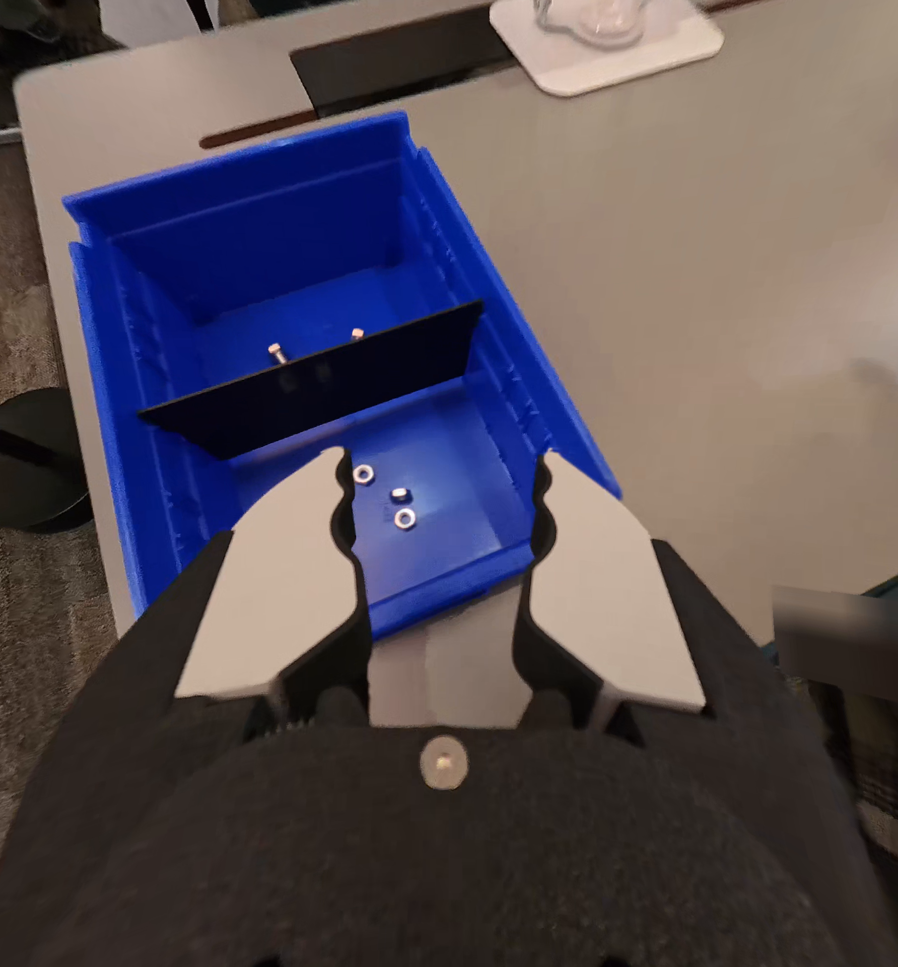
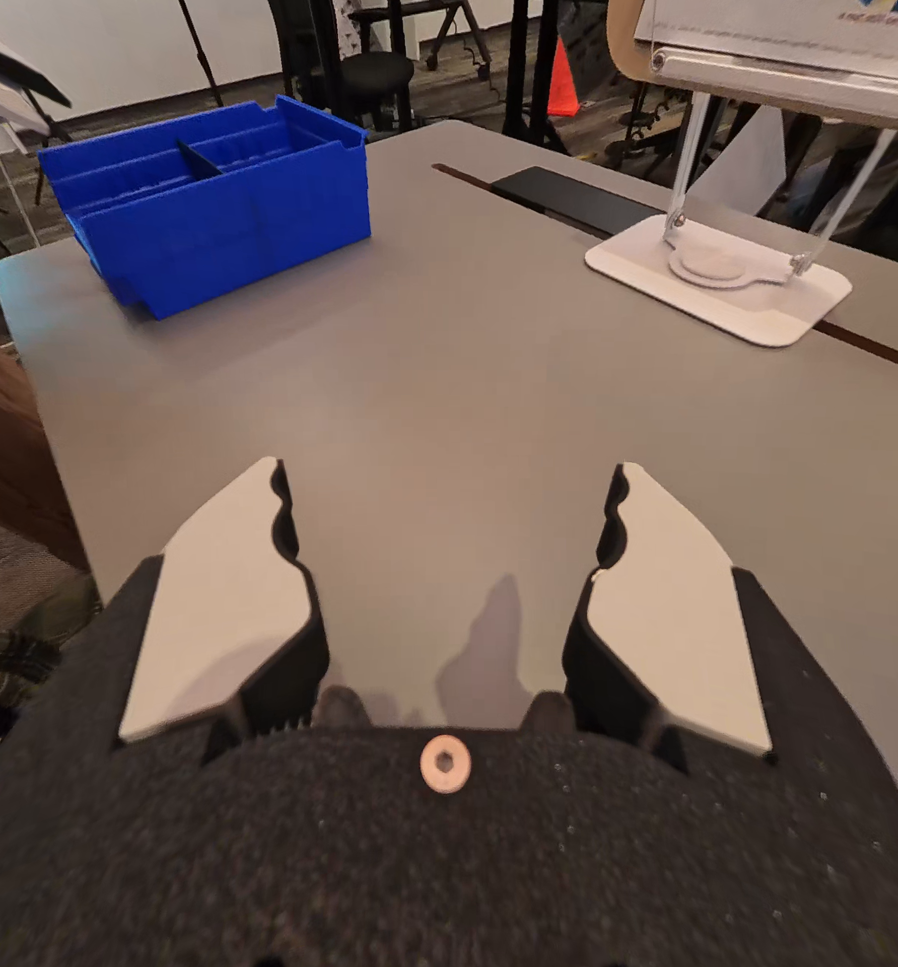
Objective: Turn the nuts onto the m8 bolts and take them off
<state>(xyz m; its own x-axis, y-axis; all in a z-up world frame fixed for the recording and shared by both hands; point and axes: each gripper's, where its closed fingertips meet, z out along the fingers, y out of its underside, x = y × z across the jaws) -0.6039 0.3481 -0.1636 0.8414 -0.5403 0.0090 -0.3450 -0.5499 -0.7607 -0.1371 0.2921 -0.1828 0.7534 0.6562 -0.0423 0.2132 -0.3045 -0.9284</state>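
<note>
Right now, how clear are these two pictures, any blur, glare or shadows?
Left wrist view: motion-blurred throughout, a soft glare patch on the blue bin floor near the nuts. Right wrist view: sharper, wide-angle bending at the edges, a faint shadow on the table between open jaws.

A: Bin (image 1: 499, 314) is blue plastic, smooth with a slight gloss; its divider (image 1: 331, 397) is black and glossy.
B: Nuts (image 1: 405, 518) are shiny metal. Table (image 2: 462, 366) is matt grey, smooth.

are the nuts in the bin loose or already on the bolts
Loose. Three nuts lie bare in the blue bin's near compartment; two bolts sit beyond the black divider.
</note>
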